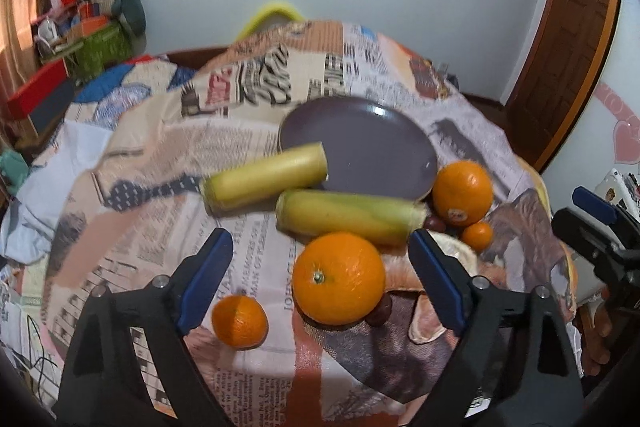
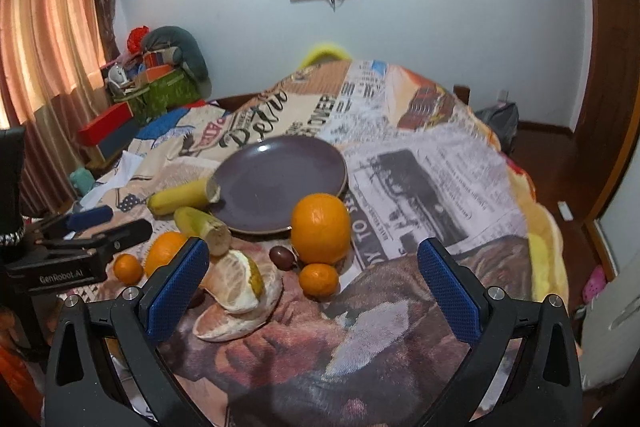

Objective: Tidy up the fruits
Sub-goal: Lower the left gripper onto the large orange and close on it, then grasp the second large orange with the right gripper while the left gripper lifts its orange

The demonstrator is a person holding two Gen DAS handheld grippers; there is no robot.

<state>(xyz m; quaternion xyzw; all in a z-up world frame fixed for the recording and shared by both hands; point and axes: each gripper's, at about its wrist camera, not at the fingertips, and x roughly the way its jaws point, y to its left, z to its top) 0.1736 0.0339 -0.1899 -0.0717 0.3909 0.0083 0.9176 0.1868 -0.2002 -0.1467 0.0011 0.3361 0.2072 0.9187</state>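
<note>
A large orange (image 1: 338,277) is framed just ahead between the left tool's (image 1: 320,251) released jaws; the right tool (image 2: 313,263) is likewise released.

Left of the right claw (image 2: 312,279), the left claw (image 2: 108,223) is cut by the edge and the near orange (image 2: 164,251) half hides behind a blue pad, while a dark fruit (image 1: 380,311) under the left claw (image 1: 320,255) is mostly hidden and the bananas (image 1: 264,179) beyond are blurred.
</note>
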